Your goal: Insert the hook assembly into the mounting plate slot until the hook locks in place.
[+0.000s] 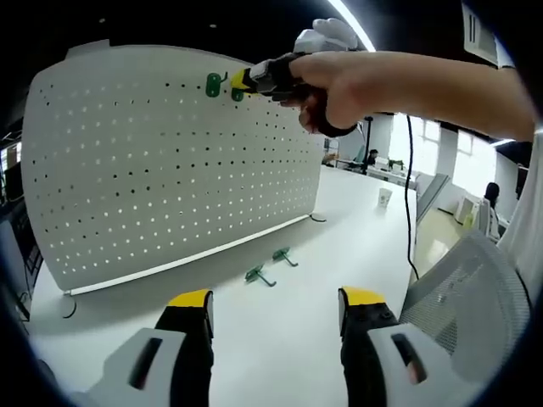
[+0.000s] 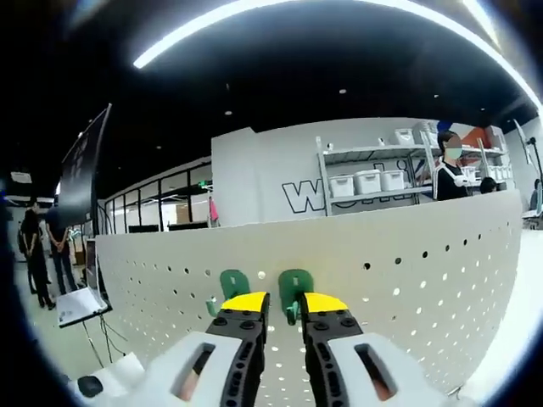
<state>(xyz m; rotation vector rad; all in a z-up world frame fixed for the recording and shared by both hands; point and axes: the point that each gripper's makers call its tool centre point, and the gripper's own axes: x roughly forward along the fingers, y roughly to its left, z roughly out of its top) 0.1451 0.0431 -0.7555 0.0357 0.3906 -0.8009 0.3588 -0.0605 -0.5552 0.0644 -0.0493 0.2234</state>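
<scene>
On the white surface (image 1: pixel 339 220) the left tongs (image 1: pixel 276 301) gape wide and empty short of two loose green hooks (image 1: pixel 271 264), while the right tongs (image 2: pixel 284 305), nearly closed, pinch a green hook (image 2: pixel 294 288) against the pegboard (image 2: pixel 441 271).

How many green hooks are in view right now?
4. Two hooks lie on the table, one left of the other. Two are high on the pegboard: one free, one at the right gripper. More may be hidden.
</scene>
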